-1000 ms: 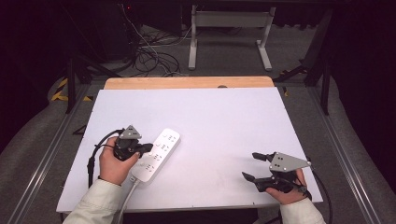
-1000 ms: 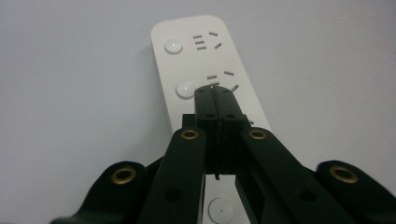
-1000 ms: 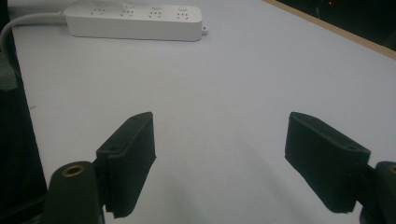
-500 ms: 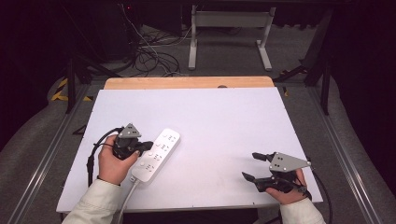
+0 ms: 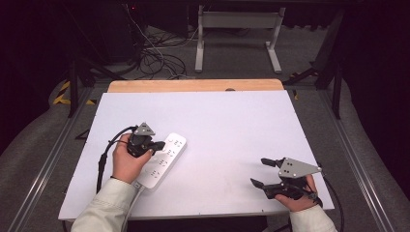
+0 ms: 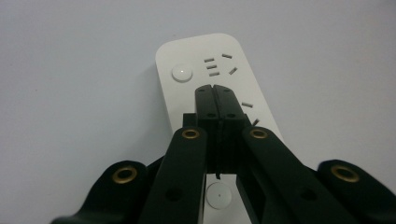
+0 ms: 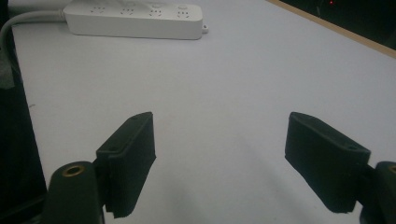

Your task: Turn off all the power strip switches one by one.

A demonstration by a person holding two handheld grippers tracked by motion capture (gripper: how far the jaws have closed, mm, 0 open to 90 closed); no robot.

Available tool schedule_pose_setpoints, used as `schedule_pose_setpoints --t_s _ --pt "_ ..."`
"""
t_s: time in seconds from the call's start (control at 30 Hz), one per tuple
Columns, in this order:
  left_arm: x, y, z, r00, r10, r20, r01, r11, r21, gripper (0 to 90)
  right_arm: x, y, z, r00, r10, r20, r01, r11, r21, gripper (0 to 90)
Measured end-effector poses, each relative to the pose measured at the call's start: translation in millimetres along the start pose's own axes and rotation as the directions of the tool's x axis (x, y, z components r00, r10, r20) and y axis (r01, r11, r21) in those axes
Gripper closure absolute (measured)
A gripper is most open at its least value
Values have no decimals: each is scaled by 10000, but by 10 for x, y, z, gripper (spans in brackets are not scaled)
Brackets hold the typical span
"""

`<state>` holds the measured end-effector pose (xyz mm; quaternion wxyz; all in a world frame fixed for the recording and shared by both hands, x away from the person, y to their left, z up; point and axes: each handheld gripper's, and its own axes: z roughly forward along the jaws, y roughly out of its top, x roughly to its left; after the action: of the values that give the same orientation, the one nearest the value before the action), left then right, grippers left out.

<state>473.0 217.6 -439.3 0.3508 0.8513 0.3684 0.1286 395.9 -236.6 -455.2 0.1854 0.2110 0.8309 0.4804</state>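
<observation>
1. Lying on the white table (image 5: 222, 121) toward eight o'clock from its centre, the white power strip (image 5: 164, 159) runs diagonally, its cord (image 5: 133, 198) leaving at the near end.
2. Over the strip's middle, the left gripper (image 5: 155, 145) has its jaws pressed together with nothing between them; in the left gripper view the closed tips (image 6: 216, 95) sit above the sockets, just below the round button (image 6: 182, 73). Contact cannot be judged.
3. Near the table's five o'clock corner, the right gripper (image 5: 263, 172) is spread wide and empty, jaws pointing toward nine o'clock, well apart from the strip.
</observation>
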Motion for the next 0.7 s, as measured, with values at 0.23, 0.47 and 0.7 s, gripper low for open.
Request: schedule_pose_setpoints --t_s 0.23,0.47,0.7 --pt "24 -5 96 10000 -87 30 86 9998 151 899 5 2 -2 10000 -6 -6 6 10000 -29 247" --pt "69 -33 136 9999 -105 -110 108 9995 303 899 0 0 -1 10000 4 -16 -4 10000 -16 247" --pt "72 -37 147 9999 -129 -106 131 9996 248 899 0 -2 2 10000 25 -17 -25 10000 0 246"
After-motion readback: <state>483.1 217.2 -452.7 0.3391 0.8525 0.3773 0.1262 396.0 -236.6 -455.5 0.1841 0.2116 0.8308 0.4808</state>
